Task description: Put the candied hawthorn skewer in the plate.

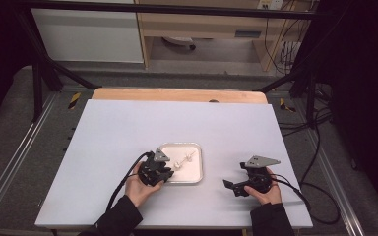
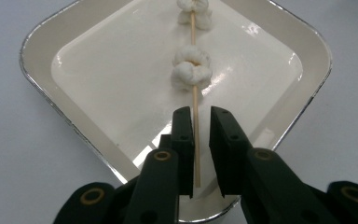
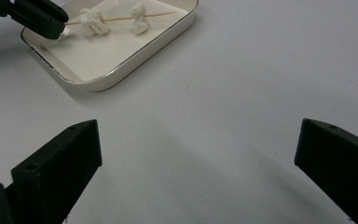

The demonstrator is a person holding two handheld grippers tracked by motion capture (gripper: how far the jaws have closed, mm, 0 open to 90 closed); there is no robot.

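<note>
Surface: white matte table top (image 1: 128,132) mid-frame in the high view, wooden edge behind it, grey floor around.
Tray: shallow cream tray (image 2: 74,51) with rounded corners and a glossy metallic rim, centre of the high view, just right of the left gripper.
Skewer: thin wooden skewer (image 2: 196,135) lying in the tray, carrying 2 lumpy white puffed pieces (image 2: 191,70).
Key relation: in the left gripper view the skewer's long axis runs straight up the frame, its bare near end lying between the jaws.
Left gripper (image 2: 201,140): jaws narrowly parted; the stick lies against the left pad, a slim gap shows to the right one, so I judge no firm pinch.
Right gripper (image 3: 198,154): jaws spread wide, nothing between them, over bare table at lower right of the high view.
Nearer hand: left.
Next move, judged: either re-pinching the stick or backing away along its axis.
</note>
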